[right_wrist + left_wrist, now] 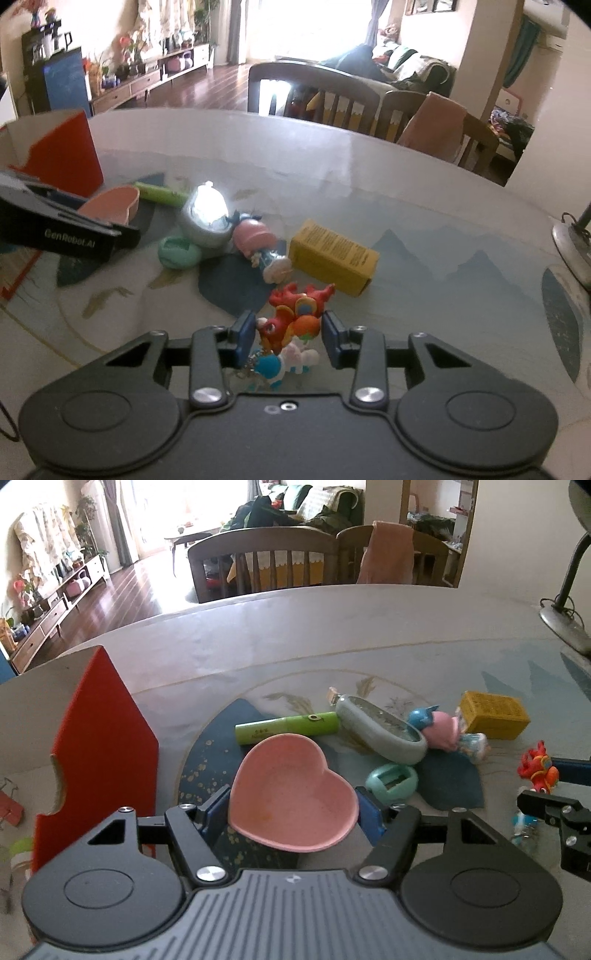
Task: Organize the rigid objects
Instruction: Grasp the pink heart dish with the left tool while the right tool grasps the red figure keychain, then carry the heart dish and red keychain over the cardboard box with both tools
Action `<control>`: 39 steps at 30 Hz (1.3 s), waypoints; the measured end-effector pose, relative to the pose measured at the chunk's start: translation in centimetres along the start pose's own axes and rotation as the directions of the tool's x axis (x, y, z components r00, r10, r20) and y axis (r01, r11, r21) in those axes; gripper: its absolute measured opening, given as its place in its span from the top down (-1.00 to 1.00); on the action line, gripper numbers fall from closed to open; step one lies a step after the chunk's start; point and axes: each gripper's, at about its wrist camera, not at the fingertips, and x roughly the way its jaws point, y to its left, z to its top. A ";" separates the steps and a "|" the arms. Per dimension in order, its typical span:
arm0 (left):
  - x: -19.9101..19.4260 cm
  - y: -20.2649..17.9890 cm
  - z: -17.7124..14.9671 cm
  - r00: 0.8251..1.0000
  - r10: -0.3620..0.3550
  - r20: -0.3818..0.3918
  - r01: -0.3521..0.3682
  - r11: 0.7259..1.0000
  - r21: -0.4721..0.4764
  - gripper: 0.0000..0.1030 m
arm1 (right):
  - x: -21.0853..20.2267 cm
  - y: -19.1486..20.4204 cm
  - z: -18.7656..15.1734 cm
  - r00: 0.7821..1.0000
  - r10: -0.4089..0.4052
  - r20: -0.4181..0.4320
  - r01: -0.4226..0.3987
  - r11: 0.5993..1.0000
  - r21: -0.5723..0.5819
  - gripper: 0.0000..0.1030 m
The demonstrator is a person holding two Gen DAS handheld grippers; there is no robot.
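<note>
My left gripper (293,808) is shut on a pink heart-shaped dish (291,794), its pads on the dish's two sides; the dish also shows in the right wrist view (112,205). My right gripper (289,334) is open around a red and orange toy figure (295,314), with a small gap on each side. A blue and white toy keychain (284,363) lies just under it. On the table lie a green tube (288,727), a grey-green oval case (380,727), a mint egg-shaped piece (393,781), a pink and blue toy (439,729) and a yellow box (493,718).
A red and white open carton (99,746) stands at the left of the table. A desk lamp base (565,624) sits at the far right. Wooden chairs (266,565) stand behind the table's far edge.
</note>
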 end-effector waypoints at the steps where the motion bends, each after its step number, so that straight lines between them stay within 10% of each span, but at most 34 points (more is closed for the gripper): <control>1: -0.4 0.0 0.1 1.000 -0.006 0.000 0.006 1.000 -0.002 -0.37 | -0.7 -0.2 0.1 1.000 0.006 0.010 -0.006 1.000 0.010 0.27; 17: -8.7 0.2 -1.0 0.991 -0.128 0.032 0.127 0.991 0.033 -0.37 | -9.9 0.0 0.4 0.990 0.066 0.124 -0.079 0.991 0.108 0.29; 39: -16.5 6.9 -1.9 0.987 -0.121 0.106 0.122 0.992 -0.004 -0.37 | -16.0 5.3 3.7 0.970 0.138 0.202 -0.150 0.988 0.043 0.28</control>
